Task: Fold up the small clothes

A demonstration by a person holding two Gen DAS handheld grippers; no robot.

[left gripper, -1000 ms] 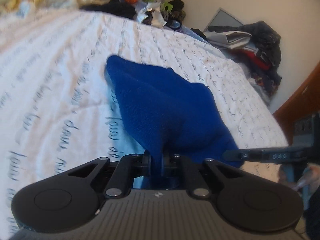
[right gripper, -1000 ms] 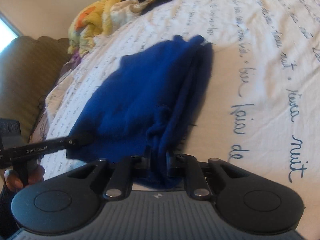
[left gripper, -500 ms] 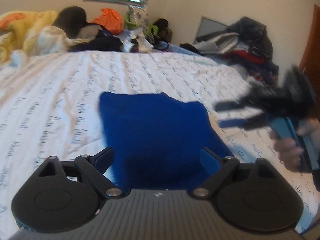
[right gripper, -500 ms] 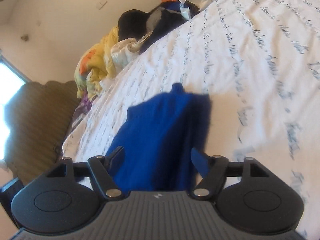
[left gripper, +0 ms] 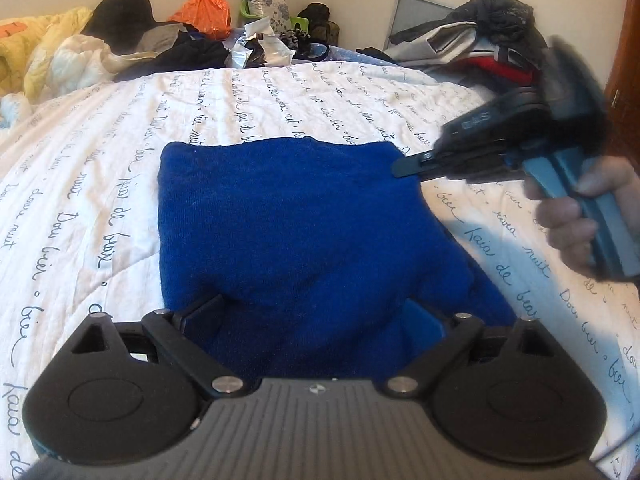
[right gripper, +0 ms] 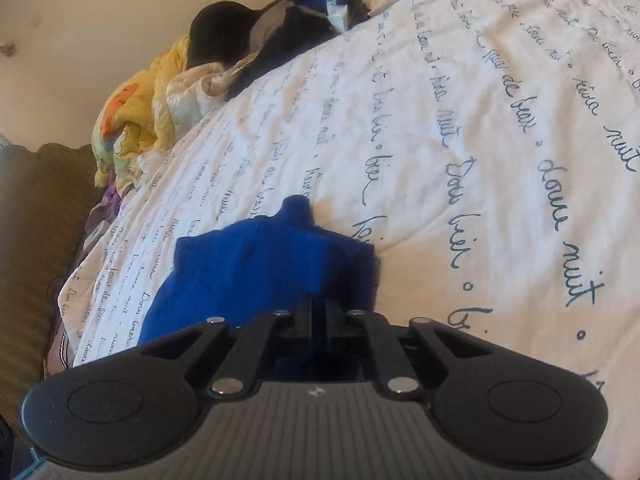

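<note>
1. Fingers of your left gripper (left gripper: 316, 312) stand spread wide, one at 8 o'clock and one at 4 o'clock in the left wrist view, with the near edge of the royal-blue knitted garment (left gripper: 296, 216) lying between them and nothing pinched.
2. Your right gripper (right gripper: 318, 312) has its fingers pressed close together, and in the right wrist view a fold of the blue cloth (right gripper: 276, 264) sits in the narrow slot between them, so it looks pinched on the garment's edge.
3. From the left wrist view, that right gripper (left gripper: 412, 166) appears at 2 o'clock, blurred, its black tips at the garment's far right corner; your hand (left gripper: 584, 208) wraps its blue handle.
4. The garment lies folded into a rough rectangle at the centre of the left wrist view, flat on the white quilted bedspread printed with dark cursive script (left gripper: 80, 184).
5. In the right wrist view the cloth rises into a small peak at 12 o'clock from the fingers.
6. Beyond it, toward 11 o'clock, a yellow patterned blanket (right gripper: 136, 112) is bunched at the bed's edge beside dark clothes (right gripper: 224, 36).
7. In the left wrist view, an orange plastic bag (left gripper: 204, 10) sits at 11 o'clock and a heap of mixed clothing (left gripper: 480, 40) at 1 o'clock.
</note>
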